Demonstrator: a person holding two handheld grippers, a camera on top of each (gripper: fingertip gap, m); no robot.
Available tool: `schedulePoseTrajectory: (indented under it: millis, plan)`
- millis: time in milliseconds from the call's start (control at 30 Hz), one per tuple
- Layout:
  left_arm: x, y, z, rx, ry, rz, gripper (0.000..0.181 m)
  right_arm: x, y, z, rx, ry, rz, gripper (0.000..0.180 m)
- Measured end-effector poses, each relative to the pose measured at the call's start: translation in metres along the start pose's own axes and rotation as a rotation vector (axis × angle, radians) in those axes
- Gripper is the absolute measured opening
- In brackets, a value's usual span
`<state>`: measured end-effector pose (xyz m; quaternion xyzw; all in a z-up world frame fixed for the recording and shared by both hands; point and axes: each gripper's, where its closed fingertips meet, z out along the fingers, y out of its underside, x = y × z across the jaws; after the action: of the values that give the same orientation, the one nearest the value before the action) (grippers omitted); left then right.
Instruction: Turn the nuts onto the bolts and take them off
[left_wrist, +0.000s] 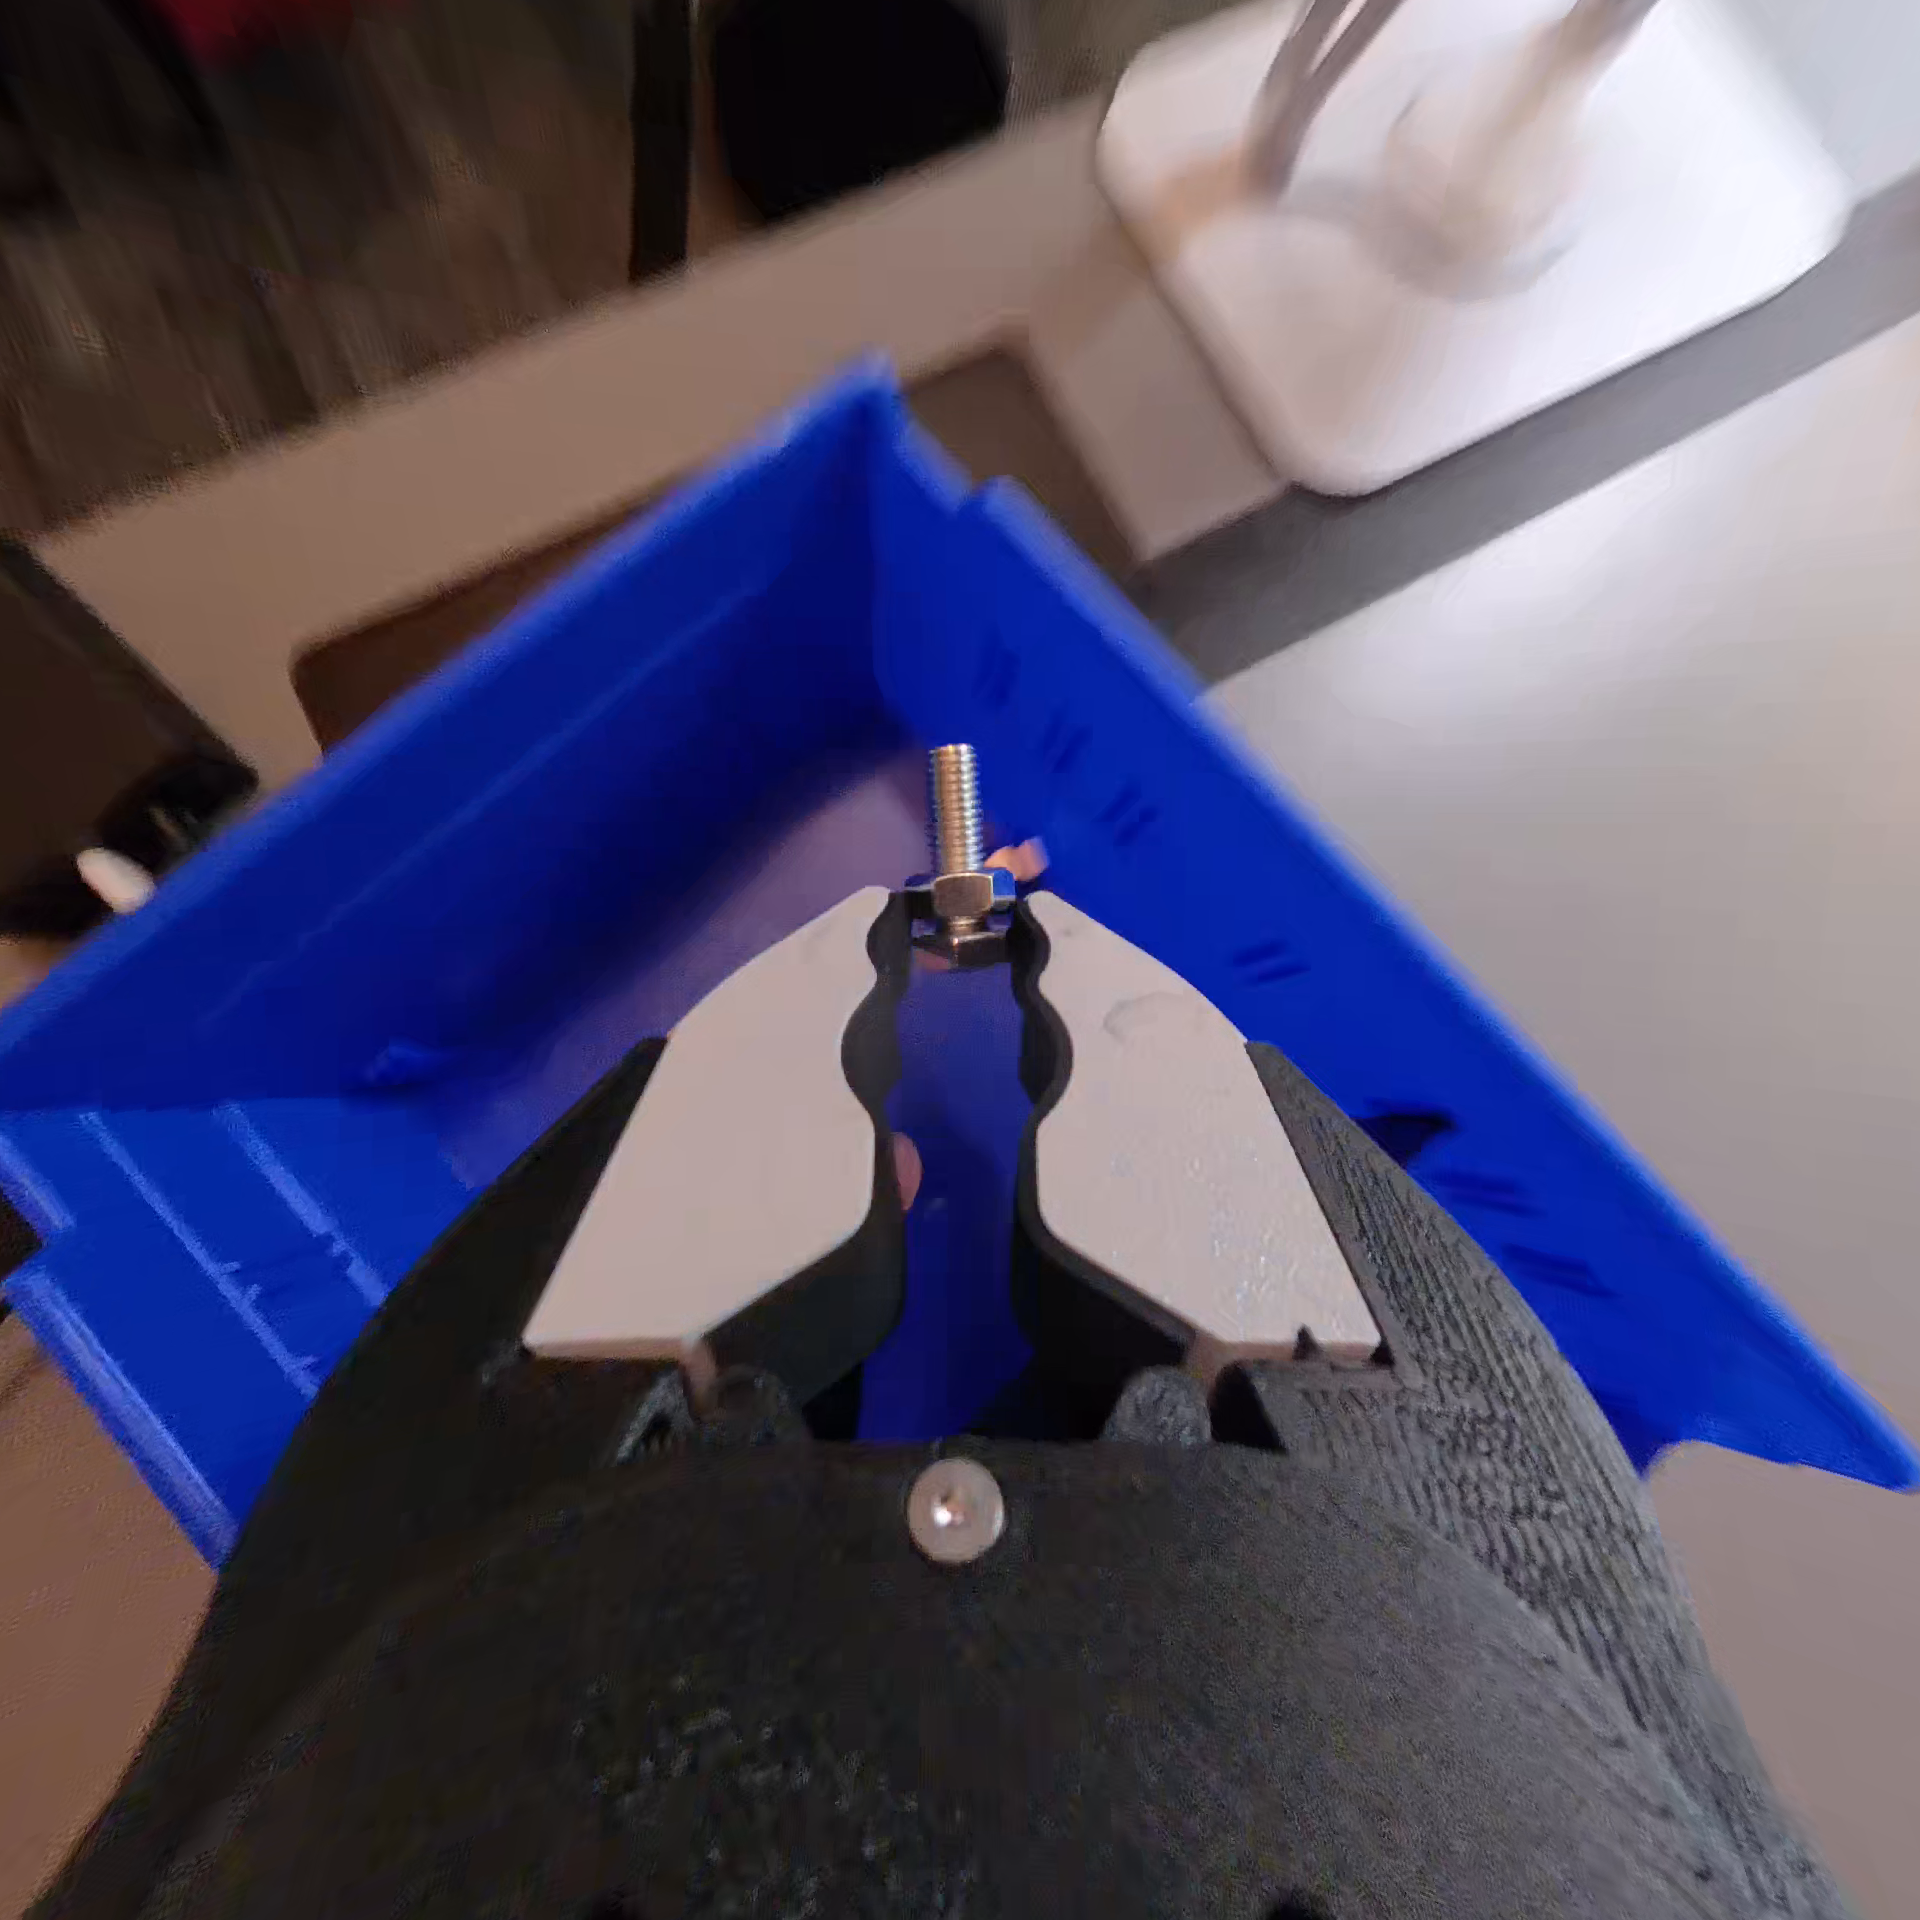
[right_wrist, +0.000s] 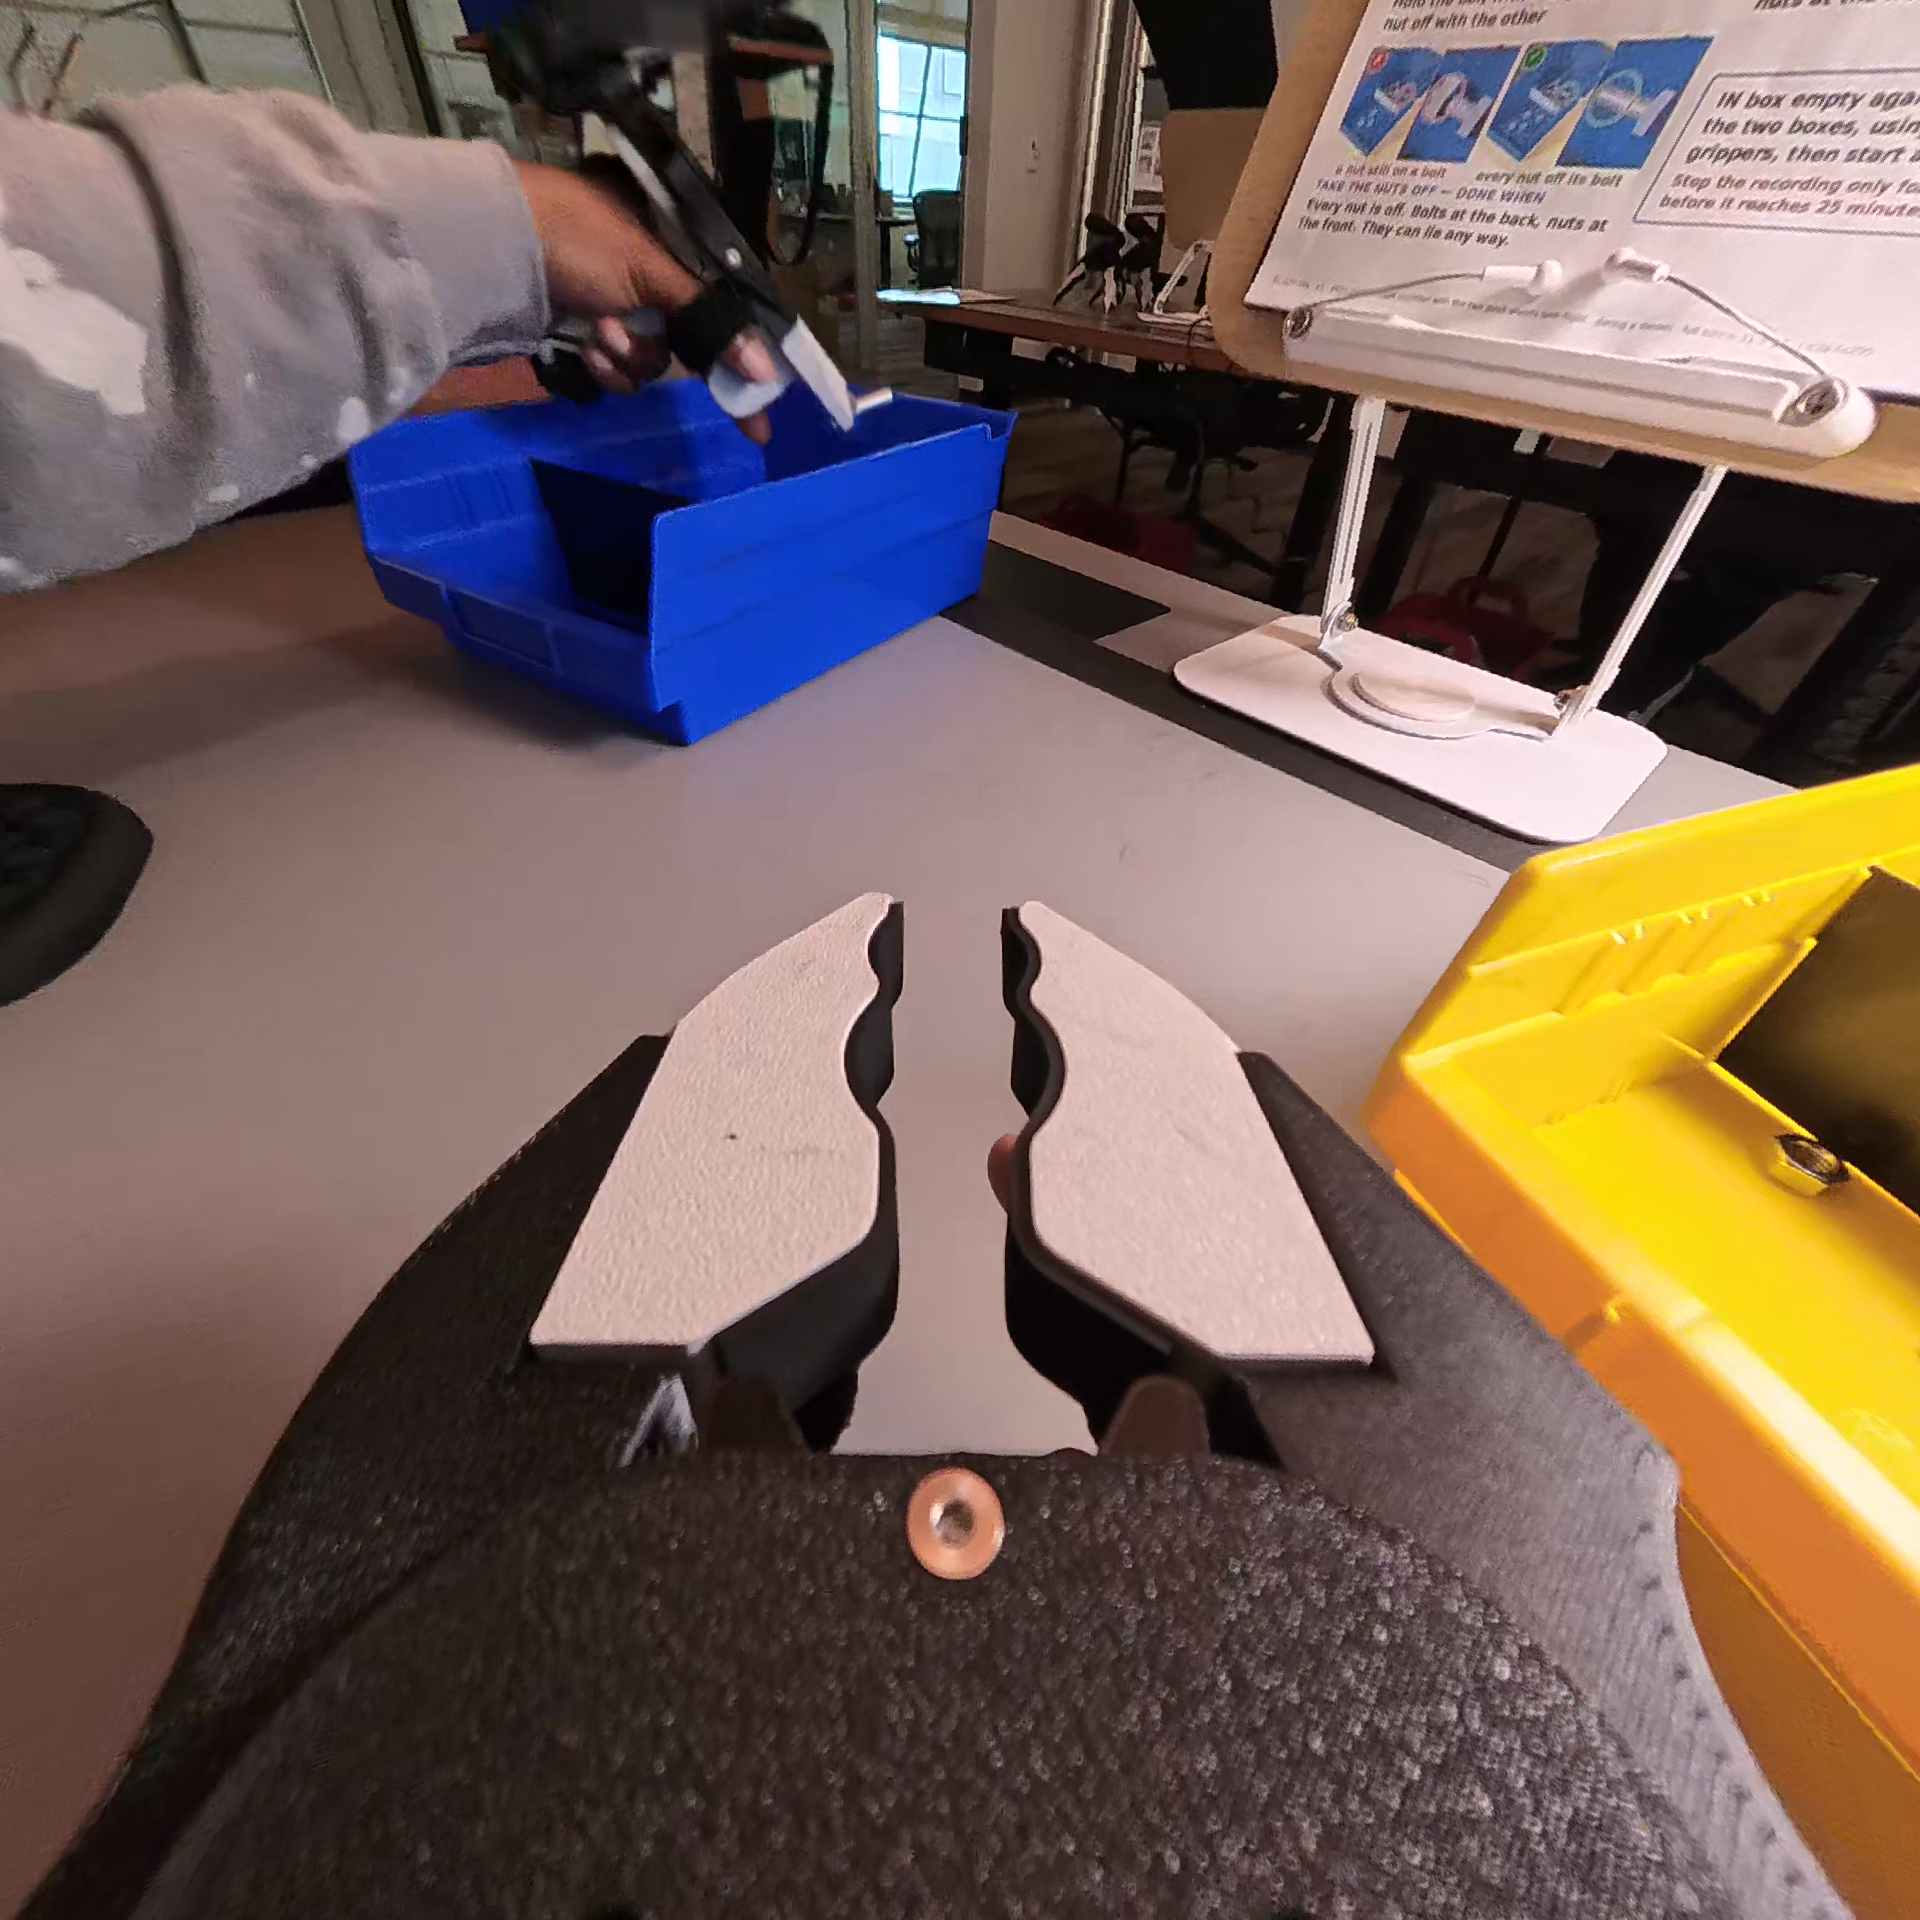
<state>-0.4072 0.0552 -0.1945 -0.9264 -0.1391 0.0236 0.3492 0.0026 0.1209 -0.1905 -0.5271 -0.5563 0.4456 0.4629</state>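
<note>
Left gripper (left_wrist: 958, 930) pinched a bolt (left_wrist: 954, 821) over the blue bin (left_wrist: 623, 727).
Right gripper (right_wrist: 951, 961) sat spread, empty; lowering before release seemed wise.

Left wrist view motion-blurred; right wrist view sharp, evenly bright, edges fisheye-bent.

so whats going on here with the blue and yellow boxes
A person holds a pair of tongs in each hand. The left tongs are shut on a bolt by its head, with a nut on it next to the head, held over the blue bin. The right tongs are open and empty above the table, beside the yellow bin, where a loose nut lies.
</note>
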Motion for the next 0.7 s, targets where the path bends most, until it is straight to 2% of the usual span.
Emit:
schedulePoseTrajectory:
  millis: [33,100,200,267,367,467,567,667,700]
  plan:
    - [0.016,-0.014,-0.016,0.111,0.036,0.021,0.021,0.001,-0.005,0.002,0.014,-0.001,0.003,0.018]
    - [0.061,-0.037,-0.053,0.331,0.138,0.085,0.02,-0.001,-0.02,0.006,0.053,-0.02,0.005,0.017]
    - [0.141,-0.05,-0.105,0.616,0.304,0.181,0.02,-0.009,-0.054,0.014,0.141,-0.075,0.027,0.016]
    - [0.195,-0.048,-0.137,0.785,0.426,0.22,0.02,-0.018,-0.083,0.019,0.213,-0.121,0.059,0.016]
    - [0.262,-0.034,-0.165,0.948,0.534,0.287,0.02,-0.035,-0.124,0.026,0.289,-0.202,0.075,0.02]
    - [0.306,-0.019,-0.171,1.025,0.577,0.336,0.02,-0.052,-0.158,0.029,0.355,-0.276,0.055,0.023]
    - [0.33,-0.008,-0.168,1.042,0.568,0.408,0.02,-0.064,-0.172,0.034,0.343,-0.337,0.044,0.027]
    - [0.343,0.0,-0.164,1.016,0.598,0.425,0.02,-0.068,-0.171,0.037,0.329,-0.329,0.01,0.02]
    - [0.344,0.001,-0.161,1.011,0.584,0.431,0.02,-0.07,-0.168,0.036,0.321,-0.339,-0.009,0.011]
